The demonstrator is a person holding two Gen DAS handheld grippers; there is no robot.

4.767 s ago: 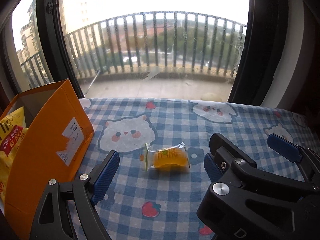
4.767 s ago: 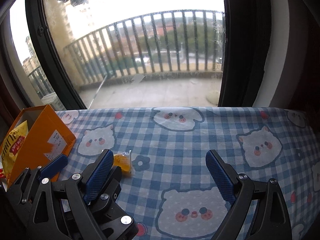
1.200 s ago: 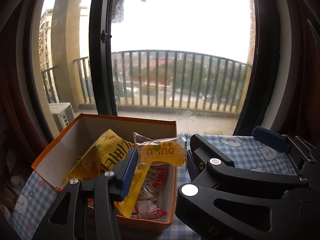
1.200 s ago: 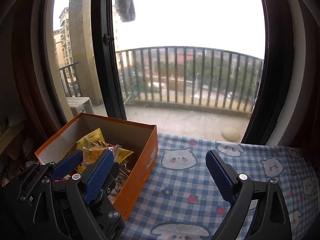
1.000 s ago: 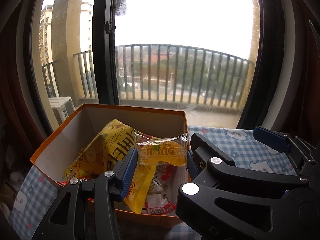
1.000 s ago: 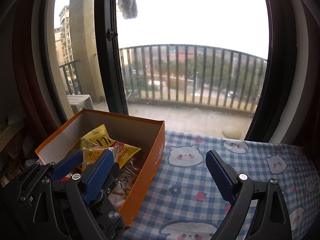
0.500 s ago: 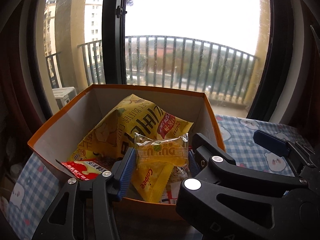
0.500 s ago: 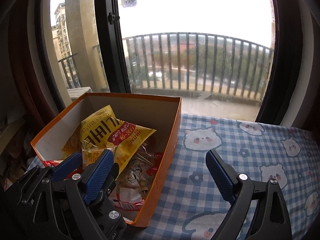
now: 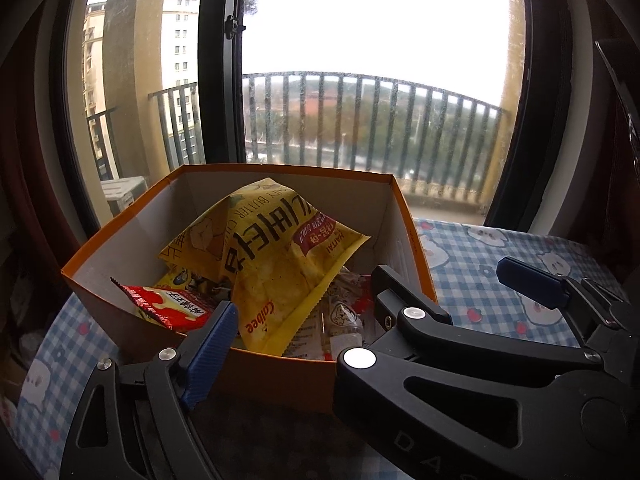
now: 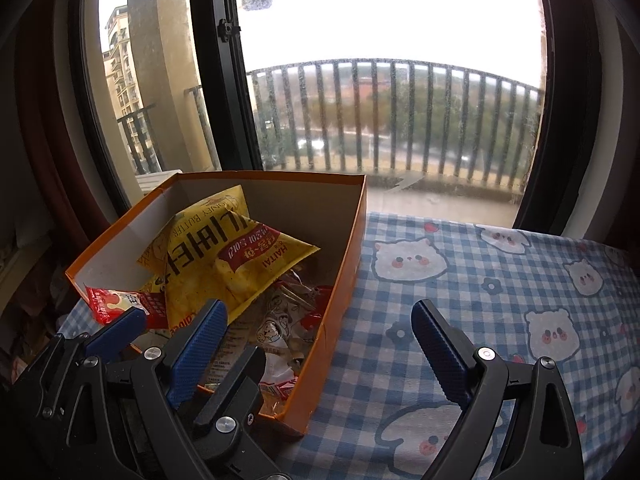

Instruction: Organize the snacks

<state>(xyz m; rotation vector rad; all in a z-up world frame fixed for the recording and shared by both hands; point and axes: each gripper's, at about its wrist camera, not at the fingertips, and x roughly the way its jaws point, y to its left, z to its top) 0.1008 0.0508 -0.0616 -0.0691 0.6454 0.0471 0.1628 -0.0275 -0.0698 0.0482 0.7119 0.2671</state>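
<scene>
Yellow "HAITAI" chip bag (image 9: 276,256) above a "Calbee" packet (image 9: 260,326) in orange box (image 9: 412,248).

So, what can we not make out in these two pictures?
- Floor of the orange box: both views, covered by the yellow chip bag and other packets.
- Red packet: left wrist view, lower part behind the near box wall.
- Print on the clear wrappers: both views, too small to read.
</scene>
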